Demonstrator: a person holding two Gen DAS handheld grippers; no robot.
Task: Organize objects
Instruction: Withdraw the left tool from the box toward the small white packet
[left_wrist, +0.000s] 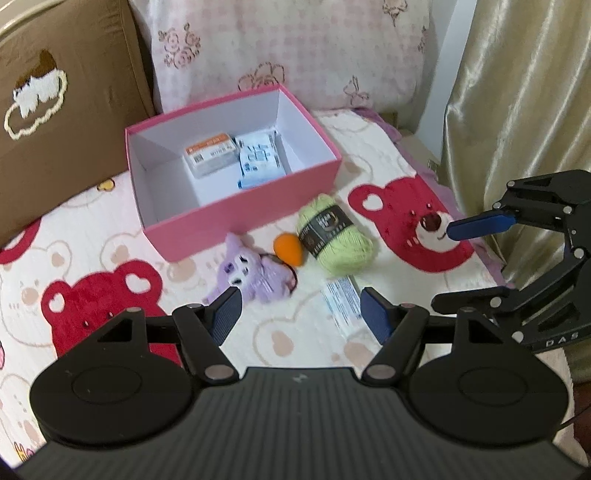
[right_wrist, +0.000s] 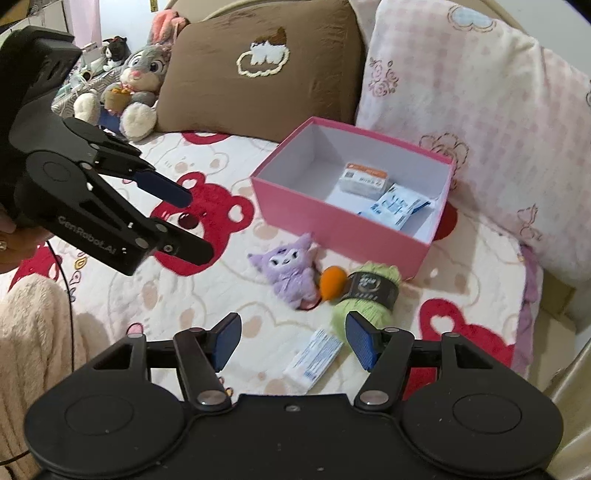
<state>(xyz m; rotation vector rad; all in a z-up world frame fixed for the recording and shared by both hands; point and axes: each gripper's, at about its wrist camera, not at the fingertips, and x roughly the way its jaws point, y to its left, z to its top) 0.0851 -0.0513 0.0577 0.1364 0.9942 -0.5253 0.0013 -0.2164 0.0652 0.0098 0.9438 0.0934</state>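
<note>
Since the pink box (left_wrist: 236, 221) is stiff card and already holds a white carton (left_wrist: 212, 158) and a blue-printed pouch (left_wrist: 258, 164), it looks best left standing on the bear-print bed cover (left_wrist: 110, 258), just in front of the pillows, while the loose things go into it. Largest of these, the green yarn skein (left_wrist: 334, 236) lies just before the box's near wall; it should be light, soft and springy, so a pinch across its black paper band seems safest. Touching it is a small orange ball (left_wrist: 289, 249), probably light and apt to roll, and beside that a purple plush toy (left_wrist: 255, 275), limp and easy to take by the body. Nearest lies a flat white packet (left_wrist: 341, 299), thin and likely slippery, best taken by its long edges. Both the left tongs (left_wrist: 301, 314) and right tongs (right_wrist: 291, 339) hang open and empty above the bed. Only the right wrist view shows the rabbit plush (right_wrist: 138, 85) and a fleecy sleeve (right_wrist: 33, 332); only the left shows the curtain (left_wrist: 517, 110).
</note>
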